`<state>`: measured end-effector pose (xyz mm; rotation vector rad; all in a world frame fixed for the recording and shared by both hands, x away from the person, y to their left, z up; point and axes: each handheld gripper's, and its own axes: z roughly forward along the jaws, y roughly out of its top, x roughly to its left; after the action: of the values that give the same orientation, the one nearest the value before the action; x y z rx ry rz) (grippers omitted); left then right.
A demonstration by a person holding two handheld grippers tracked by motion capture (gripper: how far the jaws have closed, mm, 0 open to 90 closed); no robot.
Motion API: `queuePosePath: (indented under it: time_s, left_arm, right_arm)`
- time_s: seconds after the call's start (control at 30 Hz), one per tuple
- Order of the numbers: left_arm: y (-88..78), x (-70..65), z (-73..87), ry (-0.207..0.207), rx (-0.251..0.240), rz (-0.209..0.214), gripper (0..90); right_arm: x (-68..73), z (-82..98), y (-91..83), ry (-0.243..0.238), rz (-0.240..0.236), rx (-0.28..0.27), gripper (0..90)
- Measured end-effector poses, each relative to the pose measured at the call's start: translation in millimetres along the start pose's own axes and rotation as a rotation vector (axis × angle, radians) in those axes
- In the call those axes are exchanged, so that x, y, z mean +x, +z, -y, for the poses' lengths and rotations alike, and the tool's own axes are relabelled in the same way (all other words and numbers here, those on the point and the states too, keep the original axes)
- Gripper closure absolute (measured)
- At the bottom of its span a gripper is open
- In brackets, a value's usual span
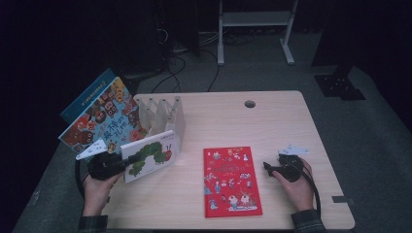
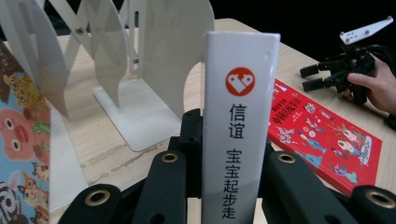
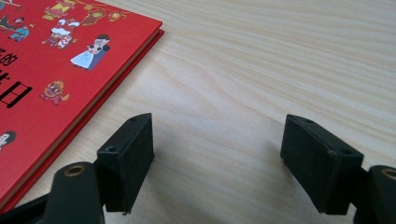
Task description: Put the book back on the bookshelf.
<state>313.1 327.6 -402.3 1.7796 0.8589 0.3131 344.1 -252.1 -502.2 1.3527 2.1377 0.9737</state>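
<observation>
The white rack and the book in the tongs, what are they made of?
The white rack looks like thin painted metal: flat, smooth sheets joined by rivets, with a matte cream finish. The book held by the left tongs seems to be thick cardboard with a smooth printed cover, judging by its wide, stiff spine.

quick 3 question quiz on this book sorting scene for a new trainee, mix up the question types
1. True or false: the left gripper is shut on the caterpillar book.
2. Multiple choice: where is the red picture book? A) standing in the white book rack B) lying flat on the table C) held in the right gripper
3. Fill in: the right gripper's jaws are ____, with nothing between them.

Key: 1 true; 2 B; 3 open
</observation>
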Motion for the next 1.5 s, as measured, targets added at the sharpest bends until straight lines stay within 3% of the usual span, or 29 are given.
queuePosePath:
  time_s: [0.27,0.97,1.33,1.5]
  left_arm:
    - [11.4,10.7,-8.0,0.019,-0.008,-0.05,75.2]
    - [69.5,23.8,-28.3,0.036,-0.074,-0.138,75.1]
    - [93.2,28.2,-24.2,0.034,-0.087,-0.181,75.0]
    - [96.7,26.4,-19.4,0.033,-0.097,-0.189,74.9]
  right_arm:
    - [0.0,0.0,0.0,0.001,0.001,0.0,24.4]
    - [-0.1,0.0,0.0,0.001,0.001,0.0,24.3]
    - [-0.1,-0.1,0.1,0.001,0.002,0.0,24.4]
    - [-0.1,-0.1,0.2,0.0,0.002,-0.001,24.4]
